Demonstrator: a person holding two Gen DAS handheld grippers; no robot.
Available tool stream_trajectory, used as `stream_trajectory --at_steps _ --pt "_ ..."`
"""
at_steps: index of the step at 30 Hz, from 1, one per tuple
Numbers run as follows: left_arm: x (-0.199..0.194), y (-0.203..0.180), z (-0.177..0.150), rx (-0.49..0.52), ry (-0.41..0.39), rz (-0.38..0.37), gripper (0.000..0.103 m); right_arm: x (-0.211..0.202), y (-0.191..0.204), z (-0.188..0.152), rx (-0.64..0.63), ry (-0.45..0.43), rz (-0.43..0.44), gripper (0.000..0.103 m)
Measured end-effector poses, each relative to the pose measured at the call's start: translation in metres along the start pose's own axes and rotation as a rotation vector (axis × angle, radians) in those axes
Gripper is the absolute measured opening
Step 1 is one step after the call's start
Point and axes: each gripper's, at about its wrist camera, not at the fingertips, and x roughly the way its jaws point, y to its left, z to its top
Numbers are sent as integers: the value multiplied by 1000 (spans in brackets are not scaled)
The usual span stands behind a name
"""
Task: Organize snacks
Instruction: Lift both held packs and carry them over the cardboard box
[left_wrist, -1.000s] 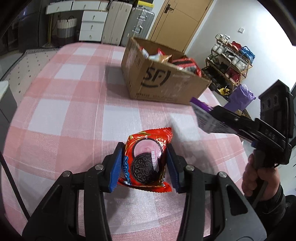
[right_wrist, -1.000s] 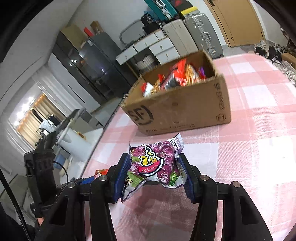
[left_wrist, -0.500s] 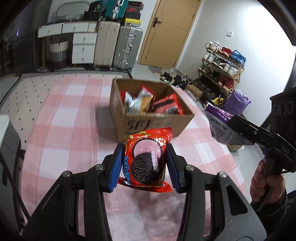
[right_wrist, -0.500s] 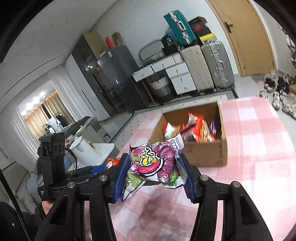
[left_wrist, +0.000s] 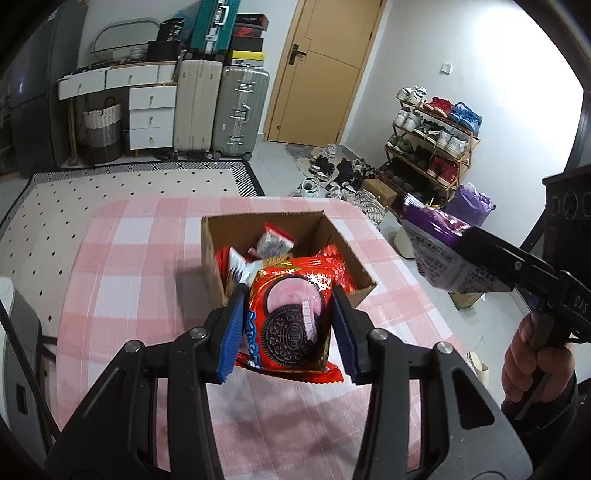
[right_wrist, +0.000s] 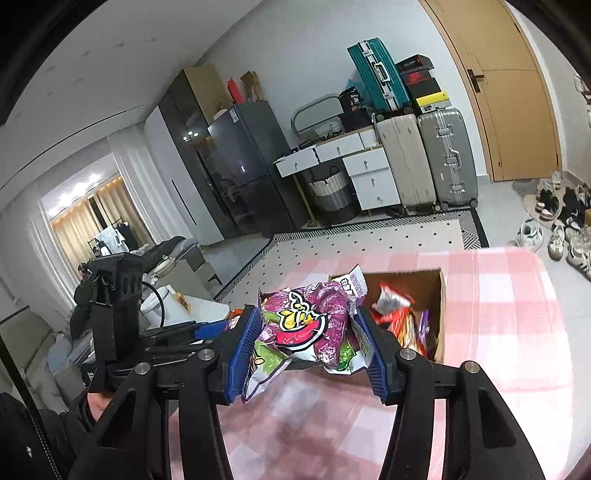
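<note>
Our left hand-held gripper is clamped on a red Oreo packet, and our right hand-held gripper pinches a crumpled purple snack bag; both packets hang clear above the desk, which wears a pink-and-white checked cloth. Just beyond both grippers an open cardboard box of snacks sits on the desk. Farther off we see suitcases, white drawers, a wooden door and a shoe rack.
</note>
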Motion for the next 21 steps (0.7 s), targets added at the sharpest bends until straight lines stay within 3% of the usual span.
stream_trajectory --at_steps 11,21 --pt "37 13 53 3 8 32 41 27 -3 42 -44 0 -22 53" --pt "80 28 70 -22 19 16 41 60 -32 60 -2 7 -28 53"
